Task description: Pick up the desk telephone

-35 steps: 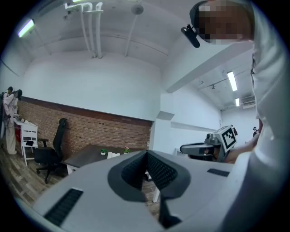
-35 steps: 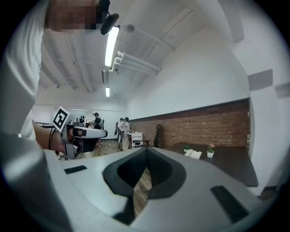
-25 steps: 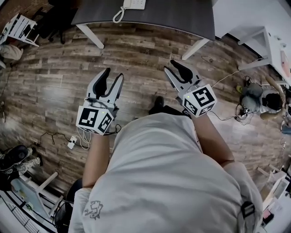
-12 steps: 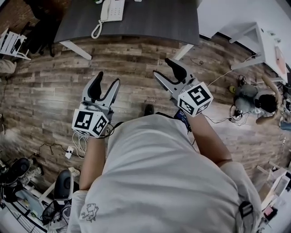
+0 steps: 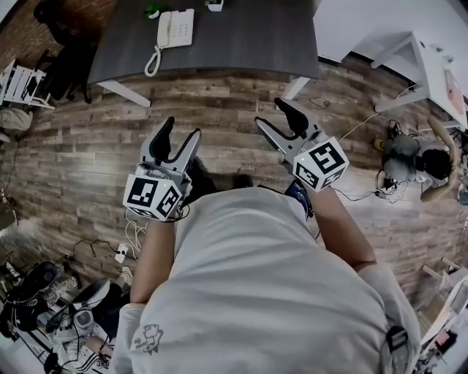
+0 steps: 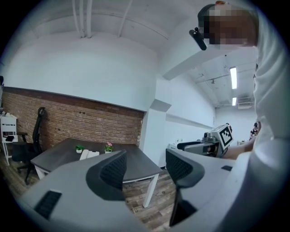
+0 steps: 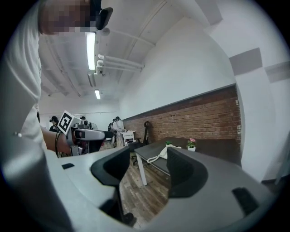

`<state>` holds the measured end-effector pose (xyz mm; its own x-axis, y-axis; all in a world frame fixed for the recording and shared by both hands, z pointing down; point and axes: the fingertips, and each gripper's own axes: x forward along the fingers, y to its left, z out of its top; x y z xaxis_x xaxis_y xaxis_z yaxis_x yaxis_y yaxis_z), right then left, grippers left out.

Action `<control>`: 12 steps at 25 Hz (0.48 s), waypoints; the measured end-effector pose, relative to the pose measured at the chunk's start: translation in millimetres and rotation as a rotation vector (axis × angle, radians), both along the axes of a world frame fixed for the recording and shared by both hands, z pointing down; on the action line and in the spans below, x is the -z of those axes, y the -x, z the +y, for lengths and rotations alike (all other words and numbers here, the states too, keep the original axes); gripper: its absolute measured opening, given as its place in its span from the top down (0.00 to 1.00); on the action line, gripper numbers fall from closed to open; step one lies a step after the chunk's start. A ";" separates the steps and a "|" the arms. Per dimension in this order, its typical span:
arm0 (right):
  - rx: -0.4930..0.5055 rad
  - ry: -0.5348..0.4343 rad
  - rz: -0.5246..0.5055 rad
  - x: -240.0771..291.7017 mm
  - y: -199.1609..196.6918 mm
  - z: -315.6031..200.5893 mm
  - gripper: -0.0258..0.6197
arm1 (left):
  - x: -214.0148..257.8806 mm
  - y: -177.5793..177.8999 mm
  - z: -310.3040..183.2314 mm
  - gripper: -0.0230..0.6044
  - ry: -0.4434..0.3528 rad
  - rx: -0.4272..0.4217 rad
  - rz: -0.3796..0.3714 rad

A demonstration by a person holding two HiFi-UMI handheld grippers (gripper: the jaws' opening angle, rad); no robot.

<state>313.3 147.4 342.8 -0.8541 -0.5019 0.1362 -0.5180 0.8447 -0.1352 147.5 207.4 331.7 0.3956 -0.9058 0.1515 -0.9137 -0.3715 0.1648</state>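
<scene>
The white desk telephone (image 5: 175,28) lies on a dark grey desk (image 5: 241,36) at the top of the head view, its coiled cord (image 5: 152,62) hanging toward the desk's near edge. Both grippers are held out over the wooden floor, well short of the desk. My left gripper (image 5: 181,130) is open and empty. My right gripper (image 5: 270,112) is open wide and empty too. In the left gripper view the telephone (image 6: 89,154) shows far off, left of the open jaws (image 6: 146,165). The right gripper view frames the telephone (image 7: 162,154) between its open jaws (image 7: 147,167).
Two small potted plants (image 5: 151,11) stand on the desk behind the phone. A white rack (image 5: 25,66) is at the left and a white table (image 5: 431,66) at the right. A person (image 5: 420,157) sits on the floor at the right. Cables (image 5: 121,248) lie on the floor.
The view has advanced toward the desk, so the telephone shows fully and lower in the picture. Both grippers moved forward with it, and their jaws stand wider than before.
</scene>
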 end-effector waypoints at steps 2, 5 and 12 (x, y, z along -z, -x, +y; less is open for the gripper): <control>-0.020 0.006 0.002 -2.1 -2.5 -4.9 0.58 | -2.2 -1.1 -9.2 0.51 0.001 -0.018 0.006; -0.052 0.006 0.011 -2.1 -5.6 -12.7 0.58 | -2.6 -2.7 -24.6 0.51 -0.003 -0.052 0.009; -0.107 0.020 0.031 -8.5 12.8 -41.7 0.58 | -10.3 23.5 -65.8 0.51 0.001 -0.091 0.033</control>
<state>300.5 105.7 351.3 -0.7908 -0.5873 0.1728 -0.6095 0.7814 -0.1339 124.1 141.6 342.0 0.4810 -0.8659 0.1374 -0.8702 -0.4526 0.1947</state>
